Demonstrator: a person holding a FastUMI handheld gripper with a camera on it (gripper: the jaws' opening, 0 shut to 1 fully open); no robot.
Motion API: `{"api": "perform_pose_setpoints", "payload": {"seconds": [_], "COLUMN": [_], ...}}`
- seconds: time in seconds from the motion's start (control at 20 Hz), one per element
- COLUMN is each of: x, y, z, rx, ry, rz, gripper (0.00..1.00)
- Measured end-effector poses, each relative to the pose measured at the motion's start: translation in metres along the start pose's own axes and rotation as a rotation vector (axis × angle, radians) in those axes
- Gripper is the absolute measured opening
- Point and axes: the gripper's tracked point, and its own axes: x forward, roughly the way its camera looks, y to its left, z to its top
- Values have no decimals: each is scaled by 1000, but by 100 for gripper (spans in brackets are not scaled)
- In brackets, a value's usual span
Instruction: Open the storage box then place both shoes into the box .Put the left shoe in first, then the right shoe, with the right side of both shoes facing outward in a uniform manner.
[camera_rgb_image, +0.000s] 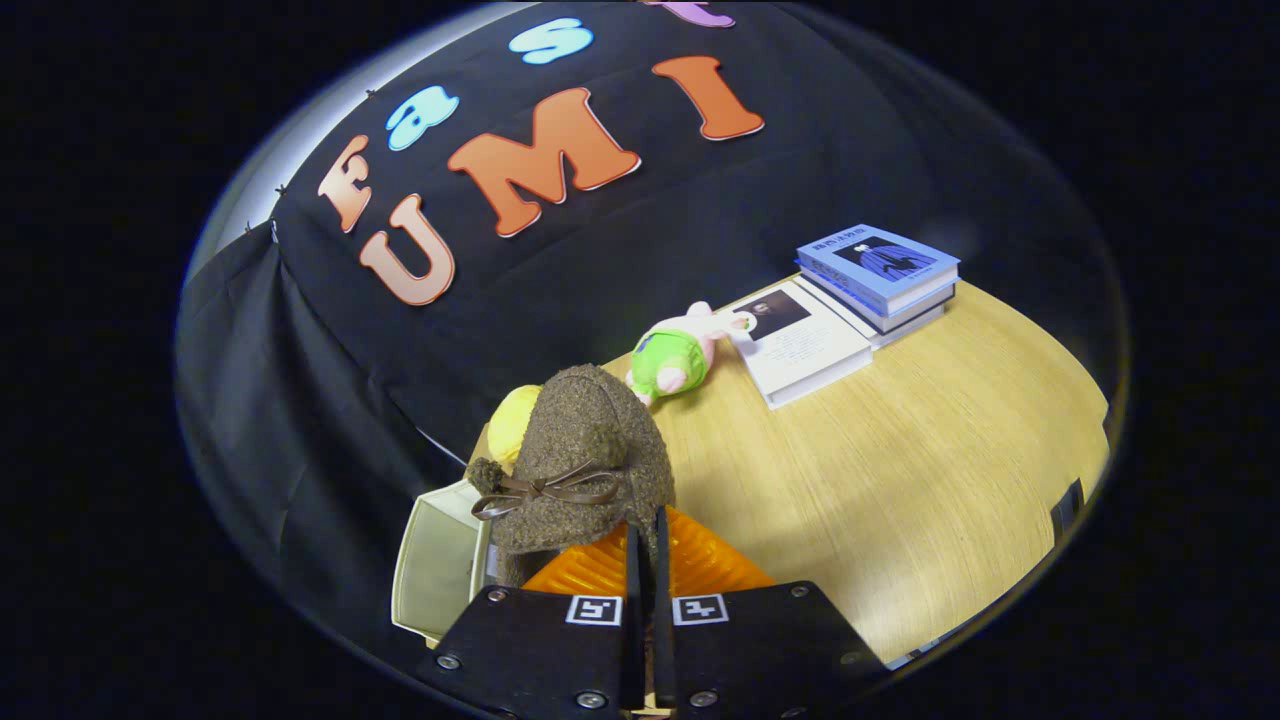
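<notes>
You are holding a brown fuzzy shoe (585, 455) with a small bow up off the table, and the gripper (647, 555) is pinching it: the two fingers are standing nearly together, clamped on the shoe's rear edge just ahead of the tips. Below the shoe, the storage box (440, 570) is showing a cream wall and what looks like an orange lid (700, 565) lying under the fingers; whether the box is fully open, you cannot tell from here. Which shoe this is, left or right, is also not readable, and the inside of the box is hidden, so judge the task as somewhere in the shoe-placing stage, with at least this shoe not yet set down.

For room, the wooden table (900, 470) is lying bare to the right of the shoe. Beyond the shoe, a yellow soft toy (512, 418) is sitting close behind it, and a green and pink plush toy (675, 358) is lying near the books (850, 300), well apart from the box. The black cloth wall (330, 400) is hanging close on the box's far side, so keep your swing toward the bare wood
</notes>
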Motion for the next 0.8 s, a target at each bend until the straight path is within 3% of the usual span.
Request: {"api": "perform_pose_setpoints", "payload": {"seconds": [0.45, 0.8], "x": [6, 28], "y": [107, 150], "z": [-22, -51], "rx": [-89, -112], "ry": [37, 92], "rz": [128, 140], "gripper": [4, 4]}}
